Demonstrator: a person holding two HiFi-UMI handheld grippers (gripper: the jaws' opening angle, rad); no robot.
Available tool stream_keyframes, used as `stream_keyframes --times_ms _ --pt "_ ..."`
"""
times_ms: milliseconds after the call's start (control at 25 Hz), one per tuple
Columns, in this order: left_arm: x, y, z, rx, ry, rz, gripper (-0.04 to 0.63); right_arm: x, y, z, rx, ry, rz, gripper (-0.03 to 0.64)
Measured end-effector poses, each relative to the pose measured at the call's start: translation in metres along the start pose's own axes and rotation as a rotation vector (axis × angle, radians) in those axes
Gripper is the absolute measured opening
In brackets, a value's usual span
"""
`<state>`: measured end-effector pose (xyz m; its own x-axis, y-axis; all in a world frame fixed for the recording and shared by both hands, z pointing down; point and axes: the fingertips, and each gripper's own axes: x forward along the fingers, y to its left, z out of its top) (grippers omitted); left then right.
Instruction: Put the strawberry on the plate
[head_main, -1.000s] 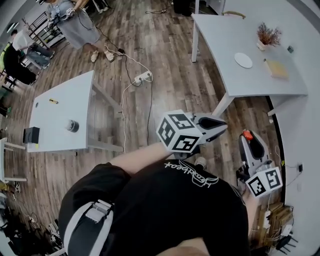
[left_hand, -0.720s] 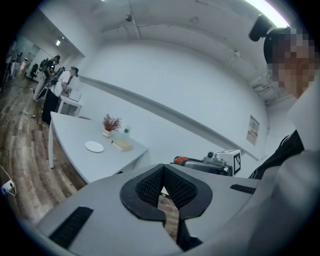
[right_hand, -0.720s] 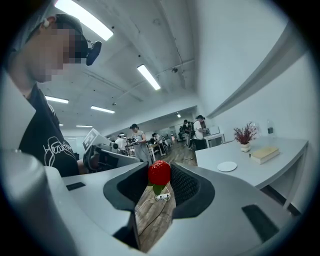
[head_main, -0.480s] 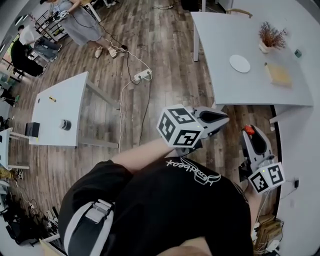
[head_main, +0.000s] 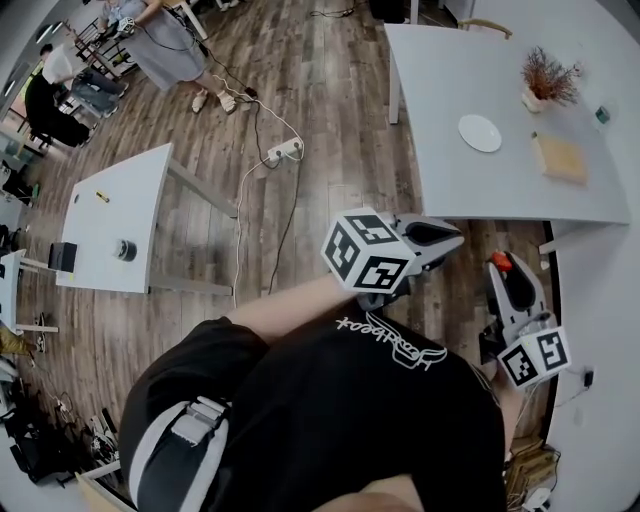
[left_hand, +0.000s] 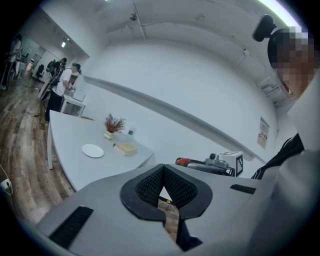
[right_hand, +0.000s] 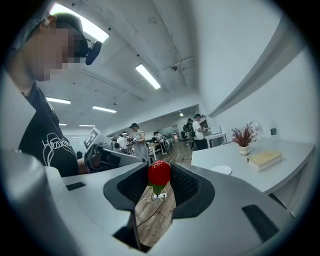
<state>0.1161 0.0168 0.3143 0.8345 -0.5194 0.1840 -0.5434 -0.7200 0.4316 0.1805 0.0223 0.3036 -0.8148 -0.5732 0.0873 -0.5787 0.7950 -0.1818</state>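
Observation:
A red strawberry (right_hand: 159, 172) with a green leaf sits pinched between the black pads of my right gripper (right_hand: 159, 176). In the head view that gripper (head_main: 503, 268) hangs at the lower right, above the wooden floor, with the strawberry (head_main: 500, 262) at its tip. The left gripper (head_main: 452, 240) is held in the middle of that view, its tips touching, with nothing between them (left_hand: 163, 170). The small white plate (head_main: 480, 132) lies on the grey table (head_main: 500, 185) ahead; it is also seen as the plate (left_hand: 93, 150) and the plate (right_hand: 220, 170) in the two gripper views.
On the same table stand a potted dry plant (head_main: 547, 75) and a tan book (head_main: 560, 158) to the right of the plate. A second white table (head_main: 110, 225) stands at the left. A power strip (head_main: 285, 153) and cables lie on the floor. People stand at the far left.
The grey table with the plate has come slightly nearer in the head view. Both grippers keep the same pose, and the strawberry stays in the right one.

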Motion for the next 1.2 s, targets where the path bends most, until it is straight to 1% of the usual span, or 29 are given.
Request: stream_keyframes --times_ms 160,400,600,920,1200 --pt "0.0 0.022 0.009 -0.011 -0.005 -0.005 0.006 0.02 -0.01 0.006 -0.005 0.009 -0.012 0.132" --pt "0.035 0.068 0.022 -0.04 0.018 -0.008 0.006 0.045 -0.058 0.004 0.016 0.03 -0.038 0.132" --pt "0.063 0.117 0.037 -0.061 0.058 -0.015 0.006 0.083 -0.101 0.003 0.043 0.042 -0.057 0.132" --pt "0.107 0.201 0.074 -0.083 0.106 -0.044 0.006 0.154 -0.17 0.007 0.07 0.074 -0.097 0.132" --pt "0.13 0.259 0.101 -0.09 0.138 -0.079 0.006 0.206 -0.21 0.012 0.085 0.105 -0.136 0.132"
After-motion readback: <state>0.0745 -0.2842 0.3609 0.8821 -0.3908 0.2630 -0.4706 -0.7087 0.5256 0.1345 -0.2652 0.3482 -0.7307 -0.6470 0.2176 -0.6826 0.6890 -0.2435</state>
